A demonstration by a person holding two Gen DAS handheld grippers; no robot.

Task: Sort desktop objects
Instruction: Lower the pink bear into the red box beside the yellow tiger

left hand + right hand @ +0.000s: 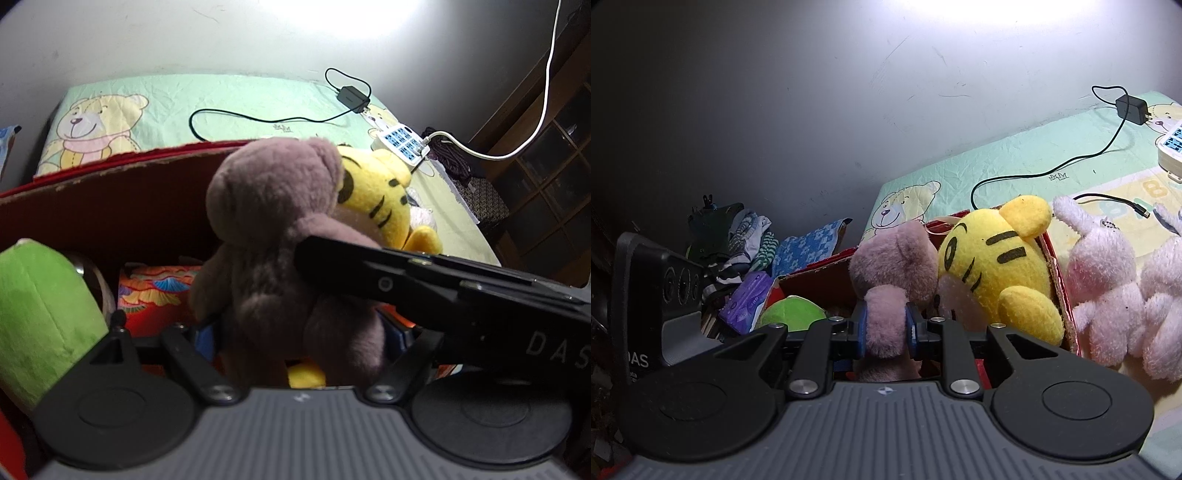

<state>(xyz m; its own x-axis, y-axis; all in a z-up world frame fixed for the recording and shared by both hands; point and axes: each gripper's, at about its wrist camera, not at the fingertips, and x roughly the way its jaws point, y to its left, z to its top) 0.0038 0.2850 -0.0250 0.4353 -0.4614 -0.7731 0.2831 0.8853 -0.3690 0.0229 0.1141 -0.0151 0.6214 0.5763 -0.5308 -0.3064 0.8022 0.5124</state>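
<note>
The mauve plush bear (886, 291), over the red box (1058, 291), is pinched by one limb in the clenched right gripper (886, 326) and squeezed at the body by the left gripper (301, 332); opposing pulls could wrench it free.

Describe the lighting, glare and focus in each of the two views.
Left wrist view: blown-out glare on the wall up top, the close mauve plush bear soft and blurred, edges bent by fisheye. Right wrist view: same glare, dark vignette at left, yellow tiger plush fairly sharp.
</note>
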